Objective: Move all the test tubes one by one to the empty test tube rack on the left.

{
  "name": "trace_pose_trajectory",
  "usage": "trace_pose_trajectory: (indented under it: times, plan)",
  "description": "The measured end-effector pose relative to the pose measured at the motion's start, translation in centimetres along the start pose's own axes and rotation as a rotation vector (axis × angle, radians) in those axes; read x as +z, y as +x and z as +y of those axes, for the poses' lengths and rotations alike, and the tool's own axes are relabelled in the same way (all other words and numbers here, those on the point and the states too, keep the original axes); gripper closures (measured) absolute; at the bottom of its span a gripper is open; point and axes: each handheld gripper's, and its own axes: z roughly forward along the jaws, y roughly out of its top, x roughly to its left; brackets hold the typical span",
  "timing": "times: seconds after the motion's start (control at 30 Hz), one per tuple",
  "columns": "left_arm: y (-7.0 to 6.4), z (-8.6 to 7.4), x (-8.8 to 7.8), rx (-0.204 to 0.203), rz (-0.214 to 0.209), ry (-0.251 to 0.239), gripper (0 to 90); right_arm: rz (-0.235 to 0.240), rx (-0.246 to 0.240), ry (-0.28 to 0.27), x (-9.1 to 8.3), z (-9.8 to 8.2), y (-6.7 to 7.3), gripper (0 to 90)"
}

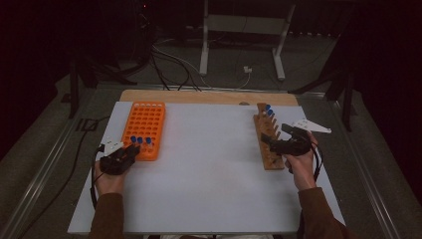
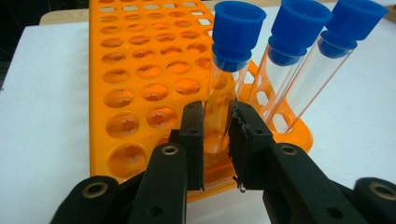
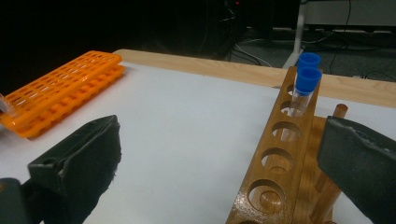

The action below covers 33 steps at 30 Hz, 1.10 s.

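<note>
An orange tube rack lies at the table's left, with three blue-capped clear tubes standing in its near row. My left gripper is shut on the leftmost of these, a test tube, its pads pressing the glass just above the rack. The other two tubes lean off to the right. At the right, my right gripper hovers open over the near end of a wooden rack. Its jaws stand wide apart. Two blue-capped tubes stand at the wooden rack's far end.
The white board spreads between the two racks, with a wooden strip along its far edge. Cables and a metal stand's legs lie on the floor behind the table. Each gripper trails a black cable off its side of the table.
</note>
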Motion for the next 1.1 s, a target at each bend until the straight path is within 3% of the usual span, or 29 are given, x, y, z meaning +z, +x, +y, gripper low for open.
trace_pose_trajectory:
  times: [0.4,0.7,0.97,1.1]
  plan:
    - [-0.9,0.3,-2.6,-0.058,-0.075,-0.077,58.9,0.000,0.003,-0.001,-0.1,0.0,0.0,0.0]
    - [-3.4,0.6,-3.3,0.006,-0.141,-0.087,44.3,0.005,-0.007,-0.010,-0.2,0.4,0.5,0.0]
    - [-4.4,0.7,-2.9,-0.008,-0.176,-0.108,25.8,-0.002,-0.021,-0.026,-0.1,1.4,0.5,0.0]
    - [-5.1,0.8,-2.7,-0.005,-0.190,-0.119,16.8,-0.014,-0.016,-0.007,0.5,1.7,-0.1,0.0]
